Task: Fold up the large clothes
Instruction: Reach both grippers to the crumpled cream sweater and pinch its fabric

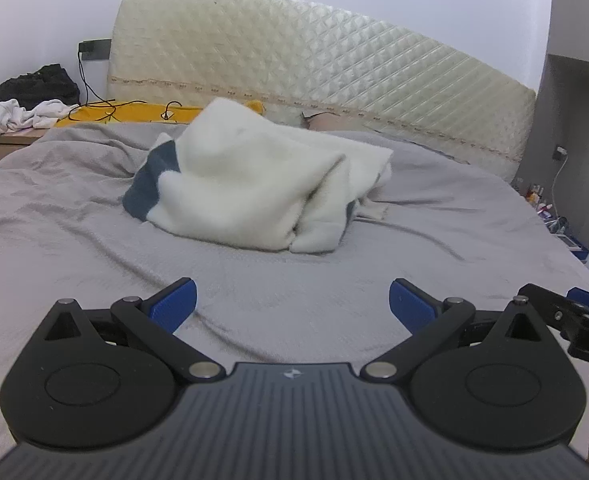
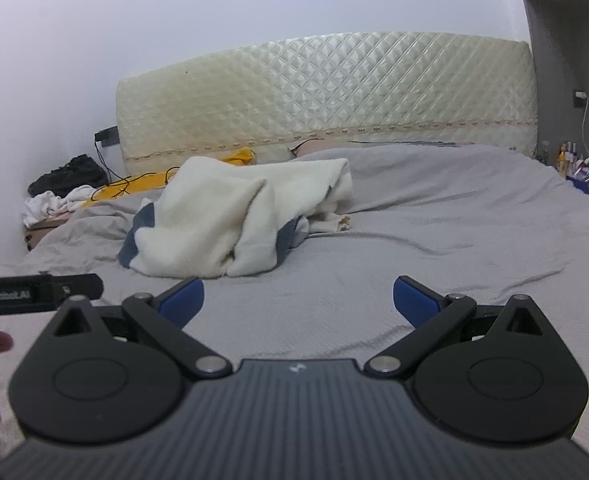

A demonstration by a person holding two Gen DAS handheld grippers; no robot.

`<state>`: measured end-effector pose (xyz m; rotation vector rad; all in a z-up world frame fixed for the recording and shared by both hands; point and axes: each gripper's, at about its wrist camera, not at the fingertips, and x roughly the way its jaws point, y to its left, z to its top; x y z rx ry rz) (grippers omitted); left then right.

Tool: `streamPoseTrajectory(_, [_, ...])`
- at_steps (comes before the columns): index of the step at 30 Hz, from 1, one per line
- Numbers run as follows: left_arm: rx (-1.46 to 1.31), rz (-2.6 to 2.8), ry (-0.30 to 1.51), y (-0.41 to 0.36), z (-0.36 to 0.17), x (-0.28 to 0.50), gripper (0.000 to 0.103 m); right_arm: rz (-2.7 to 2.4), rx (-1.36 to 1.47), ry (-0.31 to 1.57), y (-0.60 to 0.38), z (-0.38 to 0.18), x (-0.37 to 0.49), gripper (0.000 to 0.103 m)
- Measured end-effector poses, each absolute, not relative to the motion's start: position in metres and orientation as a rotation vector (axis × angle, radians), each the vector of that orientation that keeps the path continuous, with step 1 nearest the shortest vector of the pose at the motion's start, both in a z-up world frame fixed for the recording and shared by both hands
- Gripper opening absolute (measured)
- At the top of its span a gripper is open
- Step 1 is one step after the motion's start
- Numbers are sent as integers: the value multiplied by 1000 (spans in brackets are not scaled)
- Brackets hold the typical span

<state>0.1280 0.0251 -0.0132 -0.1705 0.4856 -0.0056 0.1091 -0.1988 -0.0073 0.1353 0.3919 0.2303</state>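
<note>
A large cream fleece garment [image 1: 254, 184] with dark blue patches lies crumpled in a heap on the grey bed cover [image 1: 294, 280], about mid-bed and a little towards the left side, short of the quilted cream headboard [image 1: 314, 64]. The left gripper [image 1: 293, 304] hovers above the near part of the bed, jaws spread wide and holding nothing, well apart from the garment. The right gripper [image 2: 298, 302] sits just beside it, also with jaws wide and empty. At the head of the bed a yellow cloth [image 1: 134, 114] with a dark cable across it lies beside the garment's far edge, and white [image 1: 18, 116] and black clothing [image 1: 34, 86] are piled on a bedside stand at far left
</note>
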Motion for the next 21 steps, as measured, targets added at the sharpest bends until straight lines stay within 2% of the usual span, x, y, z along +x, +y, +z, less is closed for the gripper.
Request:
streamPoseTrajectory(10, [-273,3,563,48,-57,222,103,298,243,463,-190,-38,191,103])
streamPoseTrajectory(17, [-421,-21,580,67,-93,292,103,344,417,518,-194,-71,260,99])
streamPoseTrajectory(21, [-457,-11,586,77,-117,335,102,360,482,552,-187,-91,306,92])
